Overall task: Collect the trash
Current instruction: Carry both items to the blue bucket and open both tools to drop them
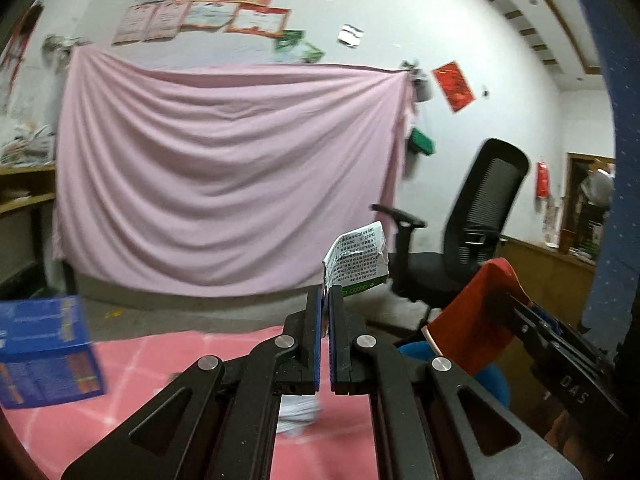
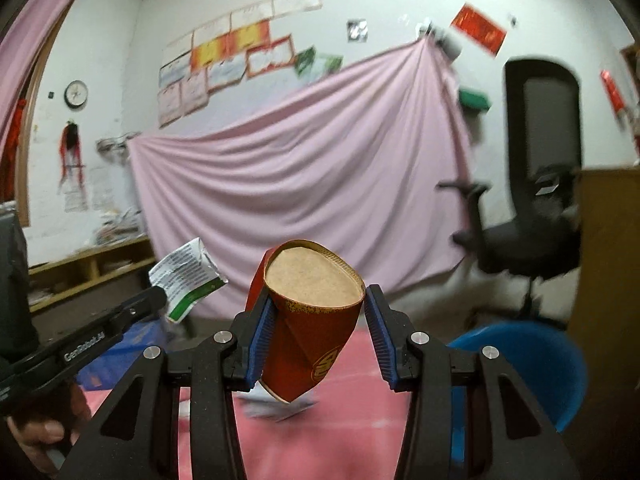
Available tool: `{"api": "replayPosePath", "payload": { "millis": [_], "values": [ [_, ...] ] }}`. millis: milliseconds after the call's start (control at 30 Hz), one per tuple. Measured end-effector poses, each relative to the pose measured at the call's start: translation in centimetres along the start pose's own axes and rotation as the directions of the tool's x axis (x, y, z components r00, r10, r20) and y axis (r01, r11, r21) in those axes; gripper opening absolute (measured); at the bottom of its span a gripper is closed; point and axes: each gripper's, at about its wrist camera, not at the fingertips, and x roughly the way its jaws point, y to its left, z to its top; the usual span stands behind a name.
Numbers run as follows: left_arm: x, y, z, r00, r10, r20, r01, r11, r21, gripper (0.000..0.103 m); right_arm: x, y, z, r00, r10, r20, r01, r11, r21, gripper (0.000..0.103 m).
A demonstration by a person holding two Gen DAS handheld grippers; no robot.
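Blurred beyond reading below the left gripper [image 1: 327,300]: white paper scrap [image 1: 298,414] on pink cloth [image 1: 160,364]. Hidden mostly behind the right gripper [image 2: 318,308]: blue bin [image 2: 528,364]. Cut off at left edge: blue box [image 1: 44,352], print smeared.

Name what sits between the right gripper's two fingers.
A squashed red paper cup, seen in the right wrist view; the right gripper presses its sides.
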Motion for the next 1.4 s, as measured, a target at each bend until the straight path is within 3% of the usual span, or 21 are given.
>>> {"api": "replayPosePath", "payload": {
  "millis": [200,400,733,1033,1167,1400],
  "values": [
    [4.2,-5.1,-1.0,0.994,-0.076,-0.073,0.078,0.997,0.021,0.001,-0.7,-5.3,0.5,0.99,-0.132,0.048,0.133,0.991,-0.013,0.043],
    [9.9,-9.5,-1.5,0.971,-0.113,-0.209,0.115,0.993,-0.005,0.001,-0.4,-11.3,-0.6,0.968,-0.252,-0.001,0.252,0.966,0.059,0.043],
    [16.3,-10.2,-4.5,0.893,-0.163,-0.42,0.113,0.984,-0.141,0.001,2.4,-16.9,-4.6,0.926,-0.311,-0.215,0.343,0.931,0.127,0.044],
    [19.9,-10.2,-5.5,0.833,-0.178,-0.523,0.089,0.978,-0.191,0.004,3.0,-19.4,-6.0,0.904,-0.307,-0.297,0.37,0.91,0.187,0.048],
    [20.0,-9.9,-5.7,0.832,-0.176,-0.526,0.081,0.977,-0.199,0.005,2.7,-19.8,-6.2,0.9,-0.305,-0.311,0.377,0.903,0.205,0.053],
    [18.4,-9.0,-4.9,0.864,-0.162,-0.477,0.075,0.978,-0.196,0.022,2.5,-20.0,-5.7,0.903,-0.309,-0.298,0.379,0.9,0.216,0.066]
  ]
}}
